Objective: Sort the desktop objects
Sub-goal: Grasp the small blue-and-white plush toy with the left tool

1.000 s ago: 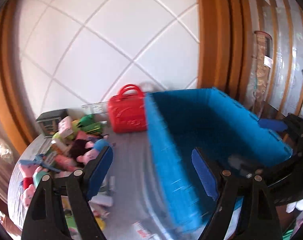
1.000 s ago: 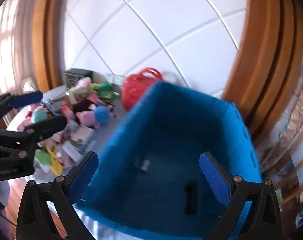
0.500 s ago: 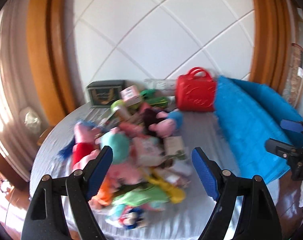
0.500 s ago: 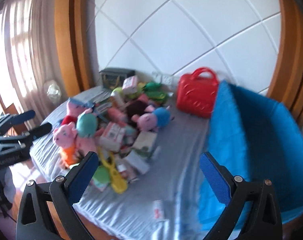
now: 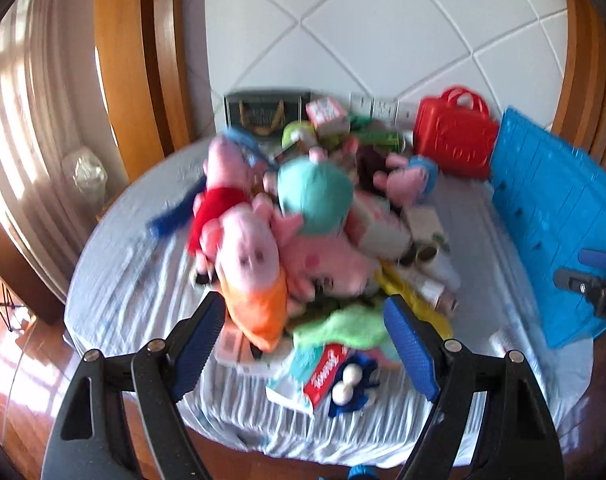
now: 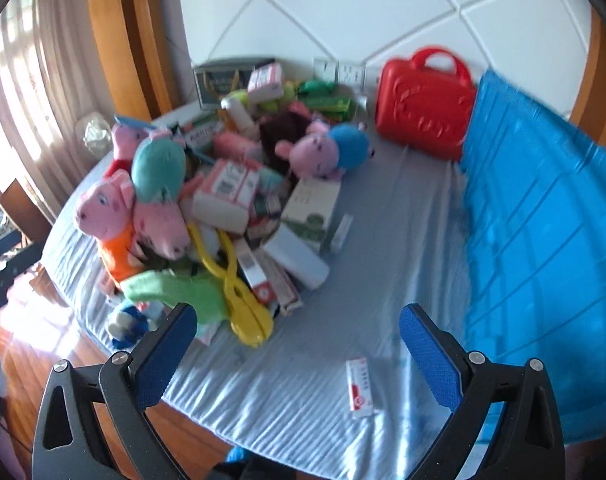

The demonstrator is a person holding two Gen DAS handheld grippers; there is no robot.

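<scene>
— While both grippers are hanging over the near edge of the table (image 6: 303,392), what is each one doing?
— Left gripper (image 5: 305,328) is standing spread, nothing between its pads, pointing down at the toy heap (image 5: 303,232). Right gripper (image 6: 299,330) is likewise released and empty, hovering over bare grey cloth.
— Where is the heap sitting?
— Toward the left half of the table, running from the far edge to the near edge. A pink pig plush (image 6: 103,204) is lying at its left side, yellow tongs (image 6: 239,288) at its near side.
— And the rest?
— A red case (image 6: 423,108) is standing at the far edge. A blue crate (image 6: 543,240) is filling the right edge. A small red-and-white box (image 6: 359,388) is lying alone near the front edge.
</scene>
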